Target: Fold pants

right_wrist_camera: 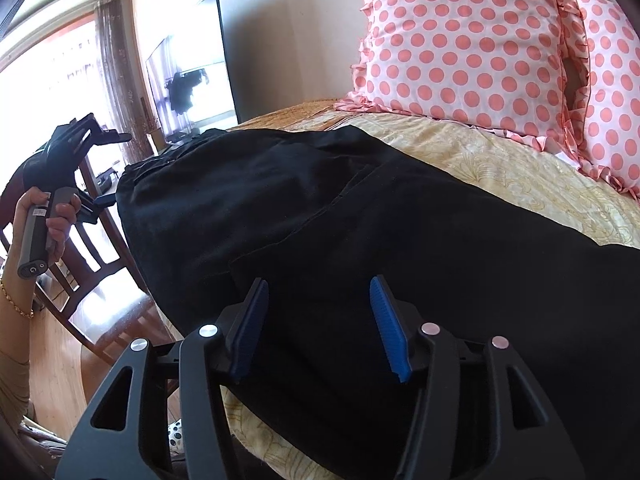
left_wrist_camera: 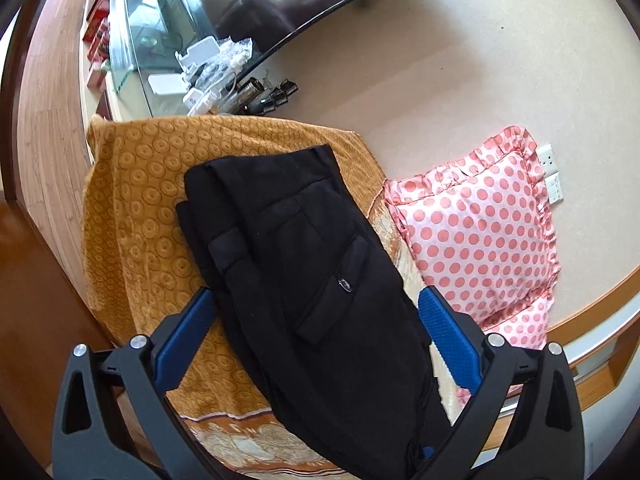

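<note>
Black pants (left_wrist_camera: 304,272) are lying folded on the bed (left_wrist_camera: 132,216); both claws, left gripper (left_wrist_camera: 316,312) and right gripper (right_wrist_camera: 320,292), are hanging wide open and empty, and only the right view is catching the hand (right_wrist_camera: 38,220)

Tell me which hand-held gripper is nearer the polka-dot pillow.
Right, most likely. The right hand-held gripper hovers open over the black pants, the polka-dot pillow just beyond. The left hand-held gripper is open at the pants' far edge, away from the pillow.
</note>
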### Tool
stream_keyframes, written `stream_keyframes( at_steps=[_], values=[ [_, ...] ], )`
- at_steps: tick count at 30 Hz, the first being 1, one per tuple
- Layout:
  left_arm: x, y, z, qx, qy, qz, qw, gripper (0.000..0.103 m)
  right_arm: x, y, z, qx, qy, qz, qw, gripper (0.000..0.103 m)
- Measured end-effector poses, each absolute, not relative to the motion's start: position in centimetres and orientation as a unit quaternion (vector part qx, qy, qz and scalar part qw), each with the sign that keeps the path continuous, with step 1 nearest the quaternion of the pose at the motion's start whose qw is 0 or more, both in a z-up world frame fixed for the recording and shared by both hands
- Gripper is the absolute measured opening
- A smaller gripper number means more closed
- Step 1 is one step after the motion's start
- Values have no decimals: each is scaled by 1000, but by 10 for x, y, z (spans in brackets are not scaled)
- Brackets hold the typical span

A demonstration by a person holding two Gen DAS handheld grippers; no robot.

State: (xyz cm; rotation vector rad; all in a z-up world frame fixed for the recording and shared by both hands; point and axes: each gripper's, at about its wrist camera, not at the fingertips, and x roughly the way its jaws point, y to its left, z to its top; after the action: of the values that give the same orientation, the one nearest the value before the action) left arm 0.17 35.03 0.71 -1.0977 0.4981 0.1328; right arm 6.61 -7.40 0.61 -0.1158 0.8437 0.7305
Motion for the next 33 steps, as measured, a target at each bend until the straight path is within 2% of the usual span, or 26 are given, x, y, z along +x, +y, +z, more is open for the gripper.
stream_keyframes(
  at_steps=[2, 4, 6, 7, 8, 9, 10, 11, 12, 21, 27, 33],
  values=[
    [5, 350, 6, -526, 235, 57, 816, 98, 67, -74, 6, -54, 399, 347, 847, 55],
    [7, 348, 7, -520, 237, 67, 818, 92, 66, -75, 6, -53, 398, 347, 847, 55],
    [9, 346, 8, -514, 241, 85, 819, 73, 66, -75, 5, -53, 397, 347, 848, 55],
    [11, 343, 8, -505, 247, 98, 821, 69, 66, -75, 5, -53, 397, 347, 848, 55],
    [13, 342, 9, -496, 252, 106, 824, 57, 66, -75, 6, -52, 396, 347, 848, 55],
    [15, 340, 10, -481, 259, 122, 829, 39, 66, -75, 5, -50, 396, 348, 848, 55],
    [16, 339, 11, -467, 264, 134, 833, 27, 66, -76, 5, -48, 396, 348, 849, 55],
    [17, 337, 13, -451, 265, 145, 840, 18, 65, -77, 6, -44, 395, 348, 849, 55],
    [18, 335, 15, -439, 263, 149, 846, 14, 65, -78, 6, -42, 395, 349, 849, 55],
    [31, 263, 86, -251, 218, 145, 932, 10, 59, -109, 19, -5, 373, 340, 863, 55],
    [52, 151, 148, -129, 192, 16, 973, 10, 55, -158, 34, 26, 354, 297, 886, 56],
    [59, 25, 168, -54, 182, -153, 970, 10, 43, -227, 47, 48, 338, 207, 917, 58]
  ],
)
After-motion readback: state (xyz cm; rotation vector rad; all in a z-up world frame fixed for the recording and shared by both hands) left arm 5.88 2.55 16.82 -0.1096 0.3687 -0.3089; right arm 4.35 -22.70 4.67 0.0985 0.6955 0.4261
